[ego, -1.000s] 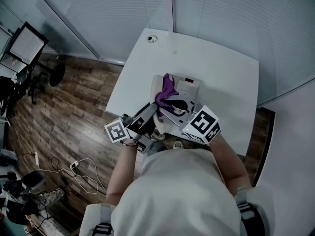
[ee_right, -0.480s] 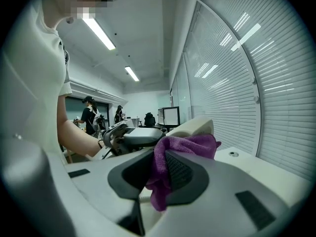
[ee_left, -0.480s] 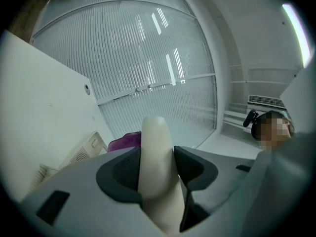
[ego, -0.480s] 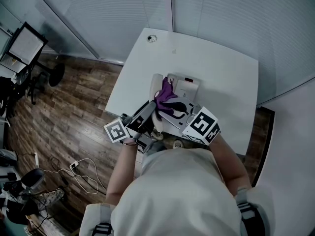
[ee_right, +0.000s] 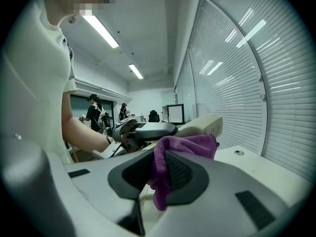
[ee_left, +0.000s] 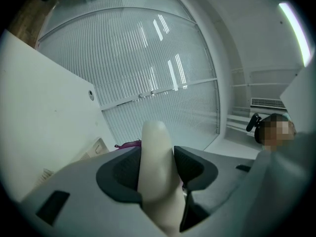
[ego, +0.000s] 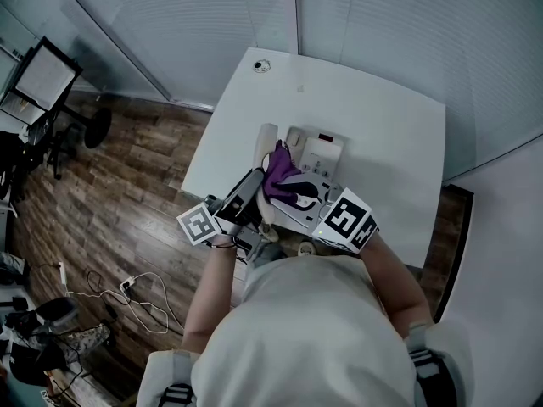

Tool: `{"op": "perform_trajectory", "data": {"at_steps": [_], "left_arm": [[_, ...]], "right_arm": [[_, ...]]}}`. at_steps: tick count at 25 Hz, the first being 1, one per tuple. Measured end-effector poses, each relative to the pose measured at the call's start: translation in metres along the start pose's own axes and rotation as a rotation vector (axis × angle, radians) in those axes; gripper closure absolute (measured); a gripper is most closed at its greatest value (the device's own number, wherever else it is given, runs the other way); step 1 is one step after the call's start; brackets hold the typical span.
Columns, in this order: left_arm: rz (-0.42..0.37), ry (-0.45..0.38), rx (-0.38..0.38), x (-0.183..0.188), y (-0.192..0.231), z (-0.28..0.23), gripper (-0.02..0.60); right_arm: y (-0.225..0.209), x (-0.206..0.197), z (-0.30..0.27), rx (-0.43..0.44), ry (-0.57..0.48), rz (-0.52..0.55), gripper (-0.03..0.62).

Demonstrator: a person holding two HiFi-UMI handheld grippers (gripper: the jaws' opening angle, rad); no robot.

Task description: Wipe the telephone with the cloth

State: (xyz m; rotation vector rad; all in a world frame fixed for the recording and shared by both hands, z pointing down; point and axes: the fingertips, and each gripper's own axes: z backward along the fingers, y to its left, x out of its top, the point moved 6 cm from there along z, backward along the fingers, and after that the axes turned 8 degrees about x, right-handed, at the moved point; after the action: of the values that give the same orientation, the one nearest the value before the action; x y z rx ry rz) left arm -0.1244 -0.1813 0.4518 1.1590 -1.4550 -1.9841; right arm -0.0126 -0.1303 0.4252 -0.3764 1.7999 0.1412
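The cream telephone handset [ego: 266,138] is raised off the telephone base [ego: 316,153] on the white table [ego: 386,121]. My left gripper [ego: 254,190] is shut on the handset's near part; in the left gripper view the handset [ee_left: 155,147] stands up between the dark pads [ee_left: 118,174]. My right gripper [ego: 303,196] is shut on a purple cloth [ego: 279,175], which lies against the handset's side. In the right gripper view the cloth [ee_right: 183,145] hangs between the jaws, with the handset [ee_right: 206,125] just behind it and the left gripper [ee_right: 143,130] to the left.
A round cable hole [ego: 262,66] sits near the table's far left corner. Glass walls with blinds [ego: 373,24] close the far side. Left of the table is wooden floor with cables [ego: 136,291] and a stand with a screen [ego: 44,79]. Other people [ee_right: 95,113] stand far off.
The right gripper has drawn the purple cloth along the handset toward me, uncovering the handset's far end and more of the telephone base. The left gripper has stayed put.
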Motion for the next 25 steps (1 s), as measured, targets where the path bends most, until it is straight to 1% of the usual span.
{"op": "perform_trajectory", "data": {"at_steps": [3, 9, 13, 20, 25], "left_arm": [[0.009, -0.023, 0.007, 0.004, 0.002, -0.001, 0.357], [0.001, -0.062, 0.028, 0.014, 0.007, -0.001, 0.357], [0.018, -0.097, 0.048, 0.018, 0.010, 0.002, 0.357], [0.017, -0.152, 0.051, 0.026, 0.008, 0.008, 0.357], [0.008, -0.179, 0.067, 0.034, 0.011, 0.010, 0.357]], "right_arm": [[0.000, -0.001, -0.002, 0.011, 0.004, 0.001, 0.513], [0.000, -0.005, -0.003, 0.020, 0.017, -0.001, 0.513], [0.003, -0.008, -0.002, 0.017, 0.018, -0.008, 0.513], [0.017, -0.011, -0.004, 0.044, 0.020, -0.007, 0.513], [0.024, -0.010, -0.009, 0.072, 0.028, -0.030, 0.513]]}}
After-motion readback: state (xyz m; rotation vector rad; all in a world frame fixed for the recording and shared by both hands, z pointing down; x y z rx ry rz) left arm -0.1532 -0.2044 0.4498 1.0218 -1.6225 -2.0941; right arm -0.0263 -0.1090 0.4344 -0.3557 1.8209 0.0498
